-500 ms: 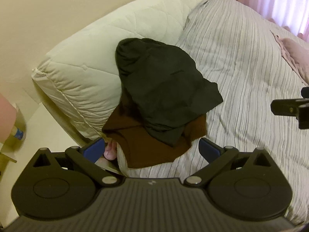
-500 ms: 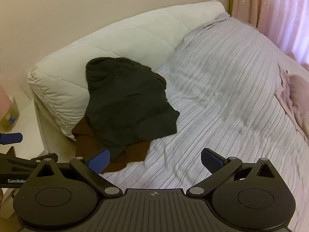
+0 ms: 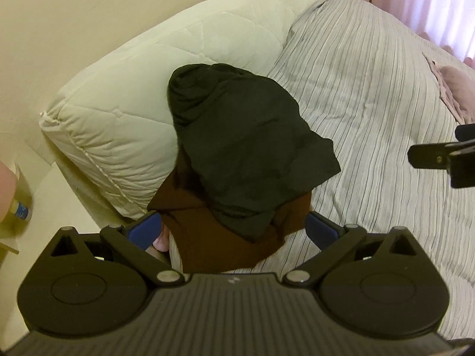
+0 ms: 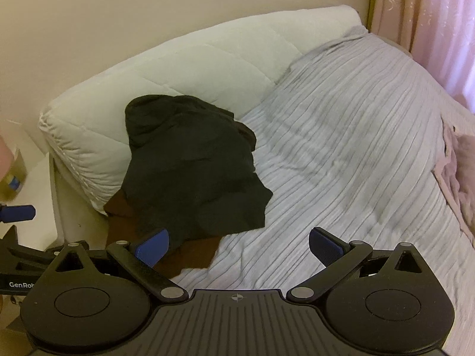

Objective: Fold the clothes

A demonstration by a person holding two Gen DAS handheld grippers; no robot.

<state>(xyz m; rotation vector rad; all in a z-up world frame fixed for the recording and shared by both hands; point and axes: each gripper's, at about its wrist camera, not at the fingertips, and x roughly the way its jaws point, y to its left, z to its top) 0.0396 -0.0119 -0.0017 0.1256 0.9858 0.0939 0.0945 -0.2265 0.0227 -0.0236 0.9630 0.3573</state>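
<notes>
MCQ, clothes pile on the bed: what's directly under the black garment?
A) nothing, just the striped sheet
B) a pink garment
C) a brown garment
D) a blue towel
C: the brown garment sticks out from beneath the near edge of the black garment, in both wrist views; the pink cloth lies apart, at the bed's far right.
</notes>
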